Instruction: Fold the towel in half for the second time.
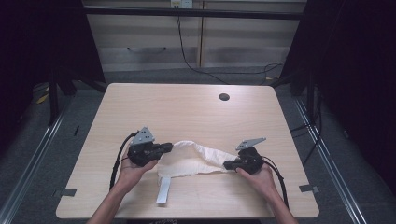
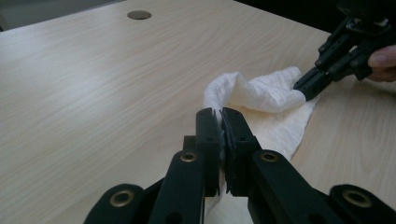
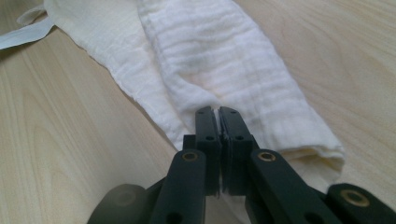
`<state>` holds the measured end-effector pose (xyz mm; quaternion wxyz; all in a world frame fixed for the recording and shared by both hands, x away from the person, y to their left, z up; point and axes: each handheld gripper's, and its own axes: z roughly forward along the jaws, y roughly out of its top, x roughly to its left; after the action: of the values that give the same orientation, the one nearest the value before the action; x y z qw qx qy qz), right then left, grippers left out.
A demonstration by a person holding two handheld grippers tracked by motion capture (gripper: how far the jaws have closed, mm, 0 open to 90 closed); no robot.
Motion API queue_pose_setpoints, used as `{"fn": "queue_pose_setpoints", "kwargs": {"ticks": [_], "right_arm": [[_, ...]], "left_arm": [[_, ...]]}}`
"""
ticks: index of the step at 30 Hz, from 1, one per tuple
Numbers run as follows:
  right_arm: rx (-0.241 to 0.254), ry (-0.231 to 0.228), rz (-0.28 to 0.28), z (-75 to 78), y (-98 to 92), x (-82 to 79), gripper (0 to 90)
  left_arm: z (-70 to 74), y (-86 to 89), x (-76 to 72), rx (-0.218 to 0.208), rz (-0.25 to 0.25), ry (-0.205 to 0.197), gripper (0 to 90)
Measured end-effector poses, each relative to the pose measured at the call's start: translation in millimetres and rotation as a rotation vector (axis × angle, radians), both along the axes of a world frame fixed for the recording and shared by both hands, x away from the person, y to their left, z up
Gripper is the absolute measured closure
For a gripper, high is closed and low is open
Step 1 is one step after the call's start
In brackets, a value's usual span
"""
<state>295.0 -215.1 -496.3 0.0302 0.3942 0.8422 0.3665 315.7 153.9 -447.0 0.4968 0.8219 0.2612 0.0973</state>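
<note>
I have both forearms coming in from the near edge, spread apart and angled inward. My left hand [image 1: 133,169] cups the left gripper [image 1: 169,146] from below, its nose pointing toward the right one. My right hand [image 1: 261,177] holds the right gripper [image 1: 227,164] low, nose pointing back toward the left. In each gripper view my jaws stand pressed together, pinching white fabric. A cable trails back along each wrist.

Cloth [image 1: 196,158] on table [image 1: 187,107], between tools
</note>
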Motion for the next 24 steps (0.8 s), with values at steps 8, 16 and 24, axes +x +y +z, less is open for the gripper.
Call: {"fn": "queue_pose_setpoints", "kwargs": {"ticks": [8,16,24], "right_arm": [[0.011,-0.006,-0.008,-1.3,-1.6,-1.2,87.3],[0.016,-0.013,-0.018,-1.9,-1.2,-3.3,87.3],[0.013,-0.027,-0.026,-2.3,-0.9,-4.9,87.3]], "left_arm": [[-12.7,8.1,-22.4,0.072,-0.04,0.004,86.1],[-26.1,8.9,-41.0,0.137,-0.103,0.024,86.1],[-43.6,1.7,-52.3,0.199,-0.169,0.06,86.0]]}}
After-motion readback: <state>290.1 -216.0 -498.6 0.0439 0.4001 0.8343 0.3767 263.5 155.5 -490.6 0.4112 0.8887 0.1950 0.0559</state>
